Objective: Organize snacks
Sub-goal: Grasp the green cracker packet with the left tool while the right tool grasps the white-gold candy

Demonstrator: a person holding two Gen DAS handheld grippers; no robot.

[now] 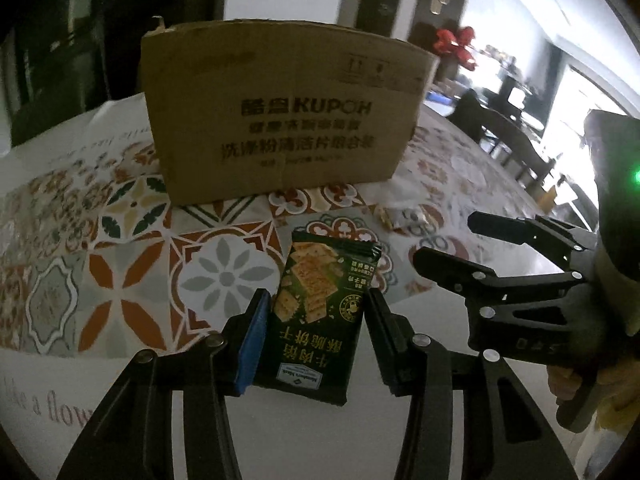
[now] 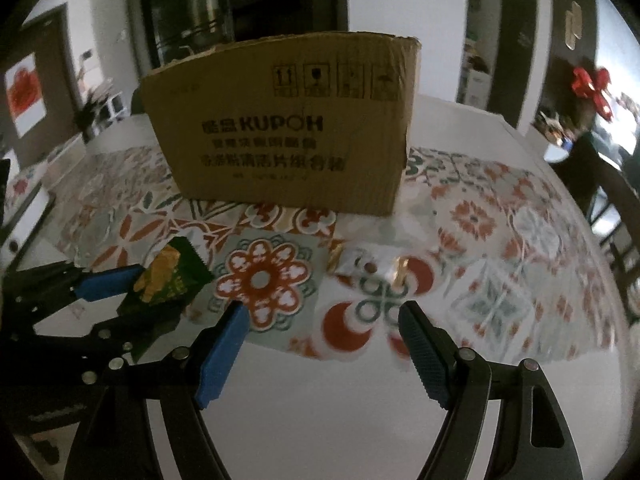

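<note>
A dark green cracker packet [image 1: 320, 272] sits pinched between the blue-padded fingers of my left gripper [image 1: 316, 300], which is shut on it and holds it above the table. The right wrist view shows the same packet [image 2: 172, 276] in the left gripper [image 2: 160, 292] at the lower left. My right gripper [image 2: 322, 310] stands open with nothing between its fingers, hovering just short of a small white and gold snack packet [image 2: 372, 266] lying on the tablecloth. That small packet [image 1: 402, 216] also shows beyond the right gripper [image 1: 444, 236] in the left wrist view.
A tall brown cardboard box [image 1: 280, 112] printed KUPOH stands on the table behind both packets, its box front [image 2: 288, 128] facing me. A patterned tile-print tablecloth [image 2: 480, 216] covers the table. Dark chairs [image 1: 516, 148] stand at the far right.
</note>
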